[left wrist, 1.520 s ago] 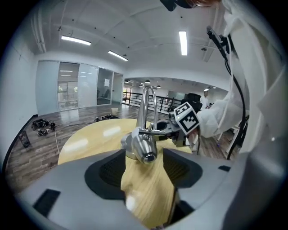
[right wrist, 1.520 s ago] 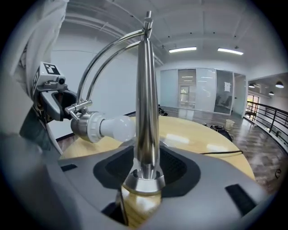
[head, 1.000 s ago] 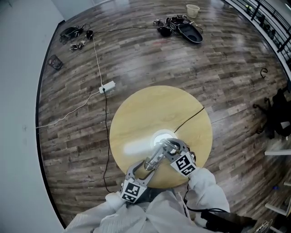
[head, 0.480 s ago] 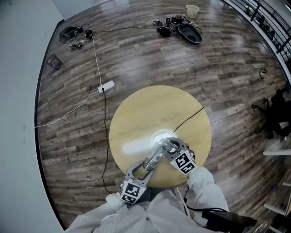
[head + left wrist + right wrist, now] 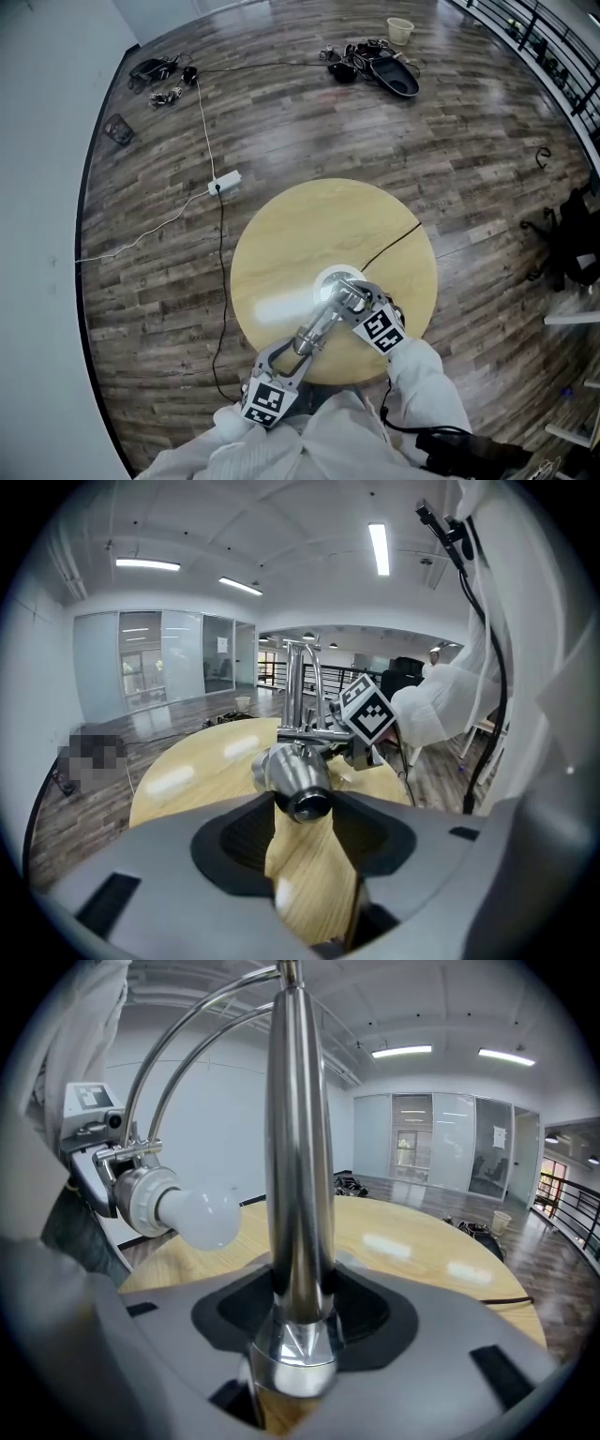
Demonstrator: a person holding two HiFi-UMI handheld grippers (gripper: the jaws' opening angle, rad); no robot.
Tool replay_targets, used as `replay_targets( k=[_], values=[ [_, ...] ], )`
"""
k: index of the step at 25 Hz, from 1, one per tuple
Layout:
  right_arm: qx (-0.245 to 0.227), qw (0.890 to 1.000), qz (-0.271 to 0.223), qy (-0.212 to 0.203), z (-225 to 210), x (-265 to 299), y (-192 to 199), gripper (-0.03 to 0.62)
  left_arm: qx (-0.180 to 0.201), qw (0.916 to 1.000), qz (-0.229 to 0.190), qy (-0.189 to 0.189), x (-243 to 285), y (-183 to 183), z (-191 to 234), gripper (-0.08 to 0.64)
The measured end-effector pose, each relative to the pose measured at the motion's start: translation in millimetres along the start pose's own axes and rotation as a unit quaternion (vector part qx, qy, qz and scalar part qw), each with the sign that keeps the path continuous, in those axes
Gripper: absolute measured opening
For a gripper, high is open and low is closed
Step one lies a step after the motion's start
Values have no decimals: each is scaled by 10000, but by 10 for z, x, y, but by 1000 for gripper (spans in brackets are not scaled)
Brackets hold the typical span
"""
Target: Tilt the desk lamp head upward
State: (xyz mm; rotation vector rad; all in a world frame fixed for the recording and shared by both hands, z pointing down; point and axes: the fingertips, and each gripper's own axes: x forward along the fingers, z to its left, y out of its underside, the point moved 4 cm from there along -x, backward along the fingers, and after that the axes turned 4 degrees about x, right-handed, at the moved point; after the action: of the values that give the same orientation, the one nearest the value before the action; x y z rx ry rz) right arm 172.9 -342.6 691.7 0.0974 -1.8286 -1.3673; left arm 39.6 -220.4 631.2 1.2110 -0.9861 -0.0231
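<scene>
- The left gripper (image 5: 298, 349) has its jaws, which have just been closing, pressed on the rear end of the lamp head (image 5: 292, 775), above the near part of the round tabletop (image 5: 319, 225).
- The right gripper (image 5: 300, 1307) has its jaws clamped on the lamp's upright chrome pole (image 5: 298, 1147).
- The white bulb (image 5: 202, 1215) sticks out beside the pole.

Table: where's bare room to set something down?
Free: the far and left table top, between the rim and the lamp base, left of the power cord. Crowded: the near edge, where the right gripper clamps the lamp stem and the left gripper, jaws just closing, grips the lamp head.
</scene>
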Motion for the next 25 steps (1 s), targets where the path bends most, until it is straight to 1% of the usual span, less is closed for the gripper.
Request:
replay_targets(
  k=[4,8,17,19,23,25],
  values=[
    [53,10000,16,21,22,9,-6,195,72,9998,-165,-44,-233,-49,-33,193],
    [64,10000,20,51,26,1,-3,195,122,9991,-372,-155,-464,-187,-79,193],
    [81,9999,97,82,56,2,-6,195,428,9955,-792,-306,-944,-501,-119,192],
    [89,9999,99,99,54,4,-14,195,566,9939,-886,-342,-1023,-573,-119,192],
    [144,9998,89,131,47,-11,-16,195,970,9887,-1062,-425,-1153,-729,-128,192],
    [165,9997,99,145,46,-2,-22,195,1095,9864,-1150,-414,-1216,-810,-108,190]
  ],
)
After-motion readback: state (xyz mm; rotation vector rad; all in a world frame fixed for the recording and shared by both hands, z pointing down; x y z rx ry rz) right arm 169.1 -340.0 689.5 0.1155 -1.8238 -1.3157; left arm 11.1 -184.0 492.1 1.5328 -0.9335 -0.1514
